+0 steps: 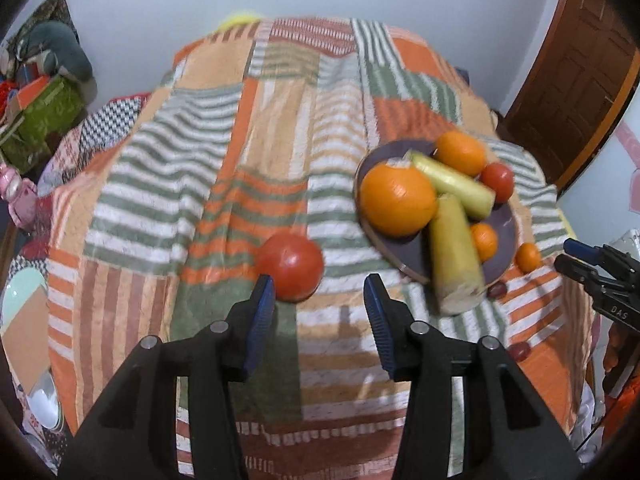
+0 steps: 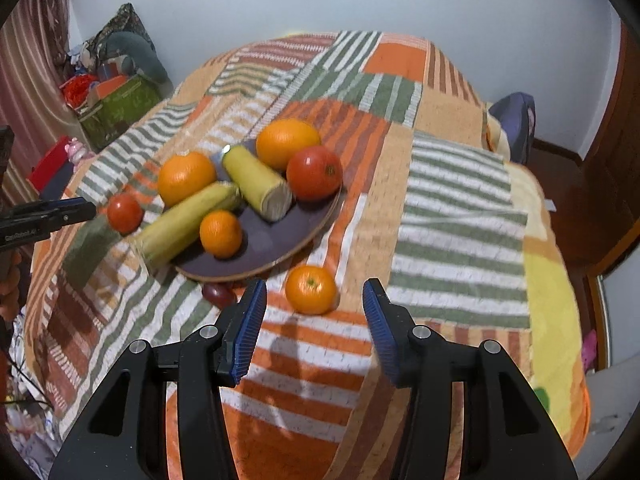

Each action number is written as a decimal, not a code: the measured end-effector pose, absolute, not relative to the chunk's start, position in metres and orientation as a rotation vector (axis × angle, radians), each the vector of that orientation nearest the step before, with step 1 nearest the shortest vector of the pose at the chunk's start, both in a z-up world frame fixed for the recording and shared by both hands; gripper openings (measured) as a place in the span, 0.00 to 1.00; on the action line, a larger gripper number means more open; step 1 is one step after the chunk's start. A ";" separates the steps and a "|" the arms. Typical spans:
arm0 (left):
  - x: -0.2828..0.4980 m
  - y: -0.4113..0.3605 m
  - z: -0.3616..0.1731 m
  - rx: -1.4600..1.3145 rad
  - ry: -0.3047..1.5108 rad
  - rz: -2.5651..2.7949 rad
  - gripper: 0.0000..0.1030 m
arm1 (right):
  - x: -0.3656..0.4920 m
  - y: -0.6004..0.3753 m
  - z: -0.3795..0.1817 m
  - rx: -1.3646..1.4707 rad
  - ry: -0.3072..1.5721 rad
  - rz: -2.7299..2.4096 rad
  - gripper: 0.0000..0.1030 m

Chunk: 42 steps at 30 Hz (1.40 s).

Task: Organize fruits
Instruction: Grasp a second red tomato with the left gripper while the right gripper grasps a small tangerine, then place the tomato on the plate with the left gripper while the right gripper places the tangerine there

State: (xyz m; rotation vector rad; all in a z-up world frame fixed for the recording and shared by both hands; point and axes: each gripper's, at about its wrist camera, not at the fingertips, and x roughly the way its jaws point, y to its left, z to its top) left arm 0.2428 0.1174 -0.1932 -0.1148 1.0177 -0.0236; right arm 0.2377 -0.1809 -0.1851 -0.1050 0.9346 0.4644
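The left gripper [image 1: 319, 304] hangs with its blue-padded jaws spread wide and empty, low over the orange, green and white striped patchwork blanket [image 1: 248, 152] that covers the bed, and just beyond its left fingertip lies a loose round red tomato [image 1: 289, 266], slightly left of the gap, so a small shift that way would likely be needed before closing. The right gripper [image 2: 315, 302] is likewise parted and holds nothing; its opening frames a small loose orange mandarin [image 2: 311, 289] resting on the blanket, which looks like its chosen pick because the fruit sits almost centred between the pads. Just to the left of that gripper, a small dark red fruit [image 2: 218, 295], perhaps a plum or grape, lies against the near rim of the round dark purple plate with a wooden edge [image 2: 276, 248]. The plate serves as the collecting spot: it already carries two large oranges [image 2: 186, 176], a second red tomato [image 2: 315, 172], a small mandarin [image 2: 221, 233] and two pale yellow husked corn cobs [image 2: 256, 182], one of which overhangs the rim onto the blanket, probably for want of room. Another small dark red fruit [image 1: 520, 351] lies farther out on the blanket in the left view. I judge the gathering mostly done, with the strays outside the rim left to lift in.
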 end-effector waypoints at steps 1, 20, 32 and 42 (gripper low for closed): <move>0.244 0.119 -0.198 -0.116 1.029 -0.020 0.45 | 0.239 -0.180 -0.189 -0.099 0.950 0.468 0.45; 0.284 0.131 -0.239 -0.144 1.083 0.000 0.57 | 0.253 -0.163 -0.221 -0.138 1.009 0.464 0.35; 0.287 0.131 -0.243 -0.117 1.065 0.015 0.50 | 0.253 -0.164 -0.218 -0.139 0.990 0.446 0.32; 0.278 0.117 -0.206 -0.123 0.995 -0.028 0.50 | 0.255 -0.164 -0.193 -0.125 0.924 0.450 0.32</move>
